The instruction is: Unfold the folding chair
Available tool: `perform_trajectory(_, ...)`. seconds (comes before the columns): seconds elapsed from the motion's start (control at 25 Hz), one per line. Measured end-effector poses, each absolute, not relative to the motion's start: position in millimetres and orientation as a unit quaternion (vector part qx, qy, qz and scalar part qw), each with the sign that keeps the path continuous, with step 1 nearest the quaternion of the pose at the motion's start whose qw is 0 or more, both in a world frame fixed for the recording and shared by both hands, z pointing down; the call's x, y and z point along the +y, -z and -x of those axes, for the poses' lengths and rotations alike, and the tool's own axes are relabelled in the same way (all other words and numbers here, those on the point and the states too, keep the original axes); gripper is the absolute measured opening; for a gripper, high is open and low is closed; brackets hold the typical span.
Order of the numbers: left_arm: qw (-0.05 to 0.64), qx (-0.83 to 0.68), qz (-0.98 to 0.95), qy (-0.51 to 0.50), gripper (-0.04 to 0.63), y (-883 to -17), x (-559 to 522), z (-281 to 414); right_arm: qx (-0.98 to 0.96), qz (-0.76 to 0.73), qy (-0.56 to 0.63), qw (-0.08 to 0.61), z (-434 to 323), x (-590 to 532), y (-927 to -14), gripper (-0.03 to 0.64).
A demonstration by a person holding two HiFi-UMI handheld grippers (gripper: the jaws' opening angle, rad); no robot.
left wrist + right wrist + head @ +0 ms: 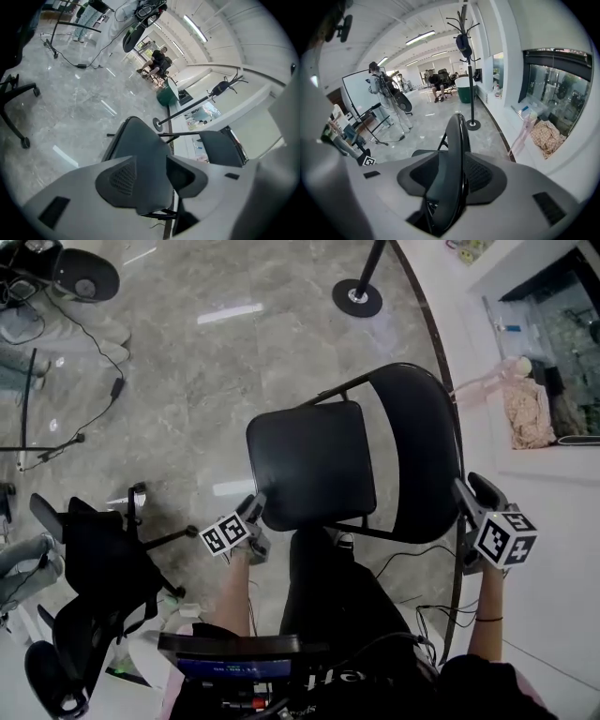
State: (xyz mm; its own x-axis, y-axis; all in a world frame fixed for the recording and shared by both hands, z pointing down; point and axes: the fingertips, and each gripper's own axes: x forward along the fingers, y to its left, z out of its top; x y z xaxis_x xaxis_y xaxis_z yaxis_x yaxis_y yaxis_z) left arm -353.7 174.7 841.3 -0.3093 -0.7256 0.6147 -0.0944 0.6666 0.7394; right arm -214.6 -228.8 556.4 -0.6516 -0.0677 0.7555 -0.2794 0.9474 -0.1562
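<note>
We see the black folding chair (319, 474) standing on the grey floor (206, 381) right before us. Our left hand-held gripper (256, 514) is clamped on the near edge of its seat (140, 159), while our right hand-held gripper (472, 495) has parted jaws astride the backrest (452, 159) rim, not pressing it

Grey marbled floor (216, 381) all around, and a coat stand (469, 70) planted on its round black base by the white wall. Off to the left, a black office chair (101, 570), with a cable (116, 388) trailing across the floor beyond it. On the white ledge (548, 467), a patterned cloth (528, 413) is bunched beside something pink (483, 382). Far back, a seated person (437, 84) next to a green bin (465, 89), and a standing person (380, 93) wearing a backpack by a whiteboard (356, 93)
</note>
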Motion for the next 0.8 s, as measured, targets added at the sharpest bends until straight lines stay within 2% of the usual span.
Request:
perform_trajectory(0.2, 0.512, -0.755, -0.3, 0.279, 0.072, -781.2, 129.5, 309.3, -0.909, -0.067, -0.141, 0.386, 201.5, -225.2, -518.7, 0.108)
perform_trajectory(0.4, 0.489, -0.757, -0.321, 0.291, 0.017, -713.3, 88.3, 269.2, -0.912, -0.028, -0.169, 0.373, 169.4, -201.8, -495.3, 0.048)
perform_trajectory(0.6, 0.45, -0.766, -0.344, 0.305, 0.003, -639.1, 57.8, 226.8, -0.905, 0.013, -0.17, 0.39, 133.9, -177.8, -489.6, 0.036)
perform_trajectory(0.8, 0.422, -0.779, -0.37, 0.28, 0.004, -579.5, 56.5, 203.4, -0.907, 0.02, -0.204, 0.369, 116.0, -154.8, -473.9, 0.032)
